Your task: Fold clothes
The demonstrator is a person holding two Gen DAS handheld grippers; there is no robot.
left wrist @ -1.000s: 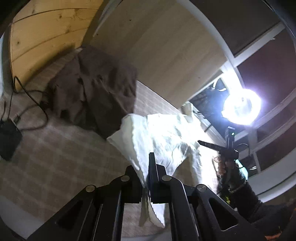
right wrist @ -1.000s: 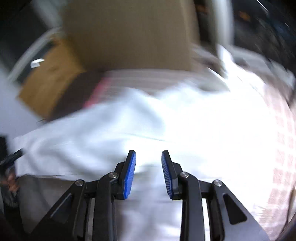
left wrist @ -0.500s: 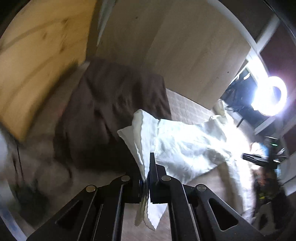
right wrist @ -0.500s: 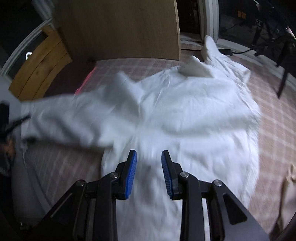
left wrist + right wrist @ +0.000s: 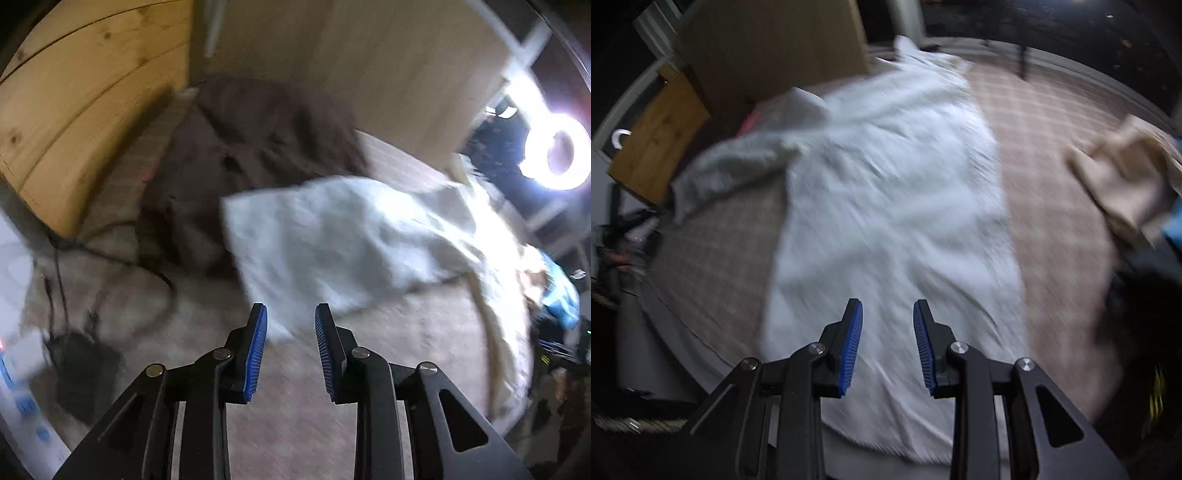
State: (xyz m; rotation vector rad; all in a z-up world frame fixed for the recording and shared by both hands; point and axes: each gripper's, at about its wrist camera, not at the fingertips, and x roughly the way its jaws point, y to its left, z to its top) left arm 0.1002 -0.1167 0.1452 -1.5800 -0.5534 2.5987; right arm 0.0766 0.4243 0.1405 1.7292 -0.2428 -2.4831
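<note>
A pale checked cloth covers the bed [image 5: 1045, 206], with a plain brown headboard panel [image 5: 369, 74] behind it and a knotty pine board [image 5: 85, 103] to one side; a ring lamp [image 5: 557, 151] glares at the edge. No brand, label or writing can be read anywhere; both views are blurred. The crumpled white cotton shirt [image 5: 886, 206] lies spread across the bed, one sleeve [image 5: 332, 240] stretched toward the dark brown garment [image 5: 258, 140] heaped near the headboard. A folded beige cloth [image 5: 1126, 184] sits well apart on the far side. The left gripper [image 5: 290, 347], which pinched the sleeve edge a moment ago, has just been opening: its blue-padded fingers stand spread with nothing between them, the sleeve lying beyond the tips. The right gripper [image 5: 888, 343] hangs over the shirt's body as before, fingers equally parted and empty.
</note>
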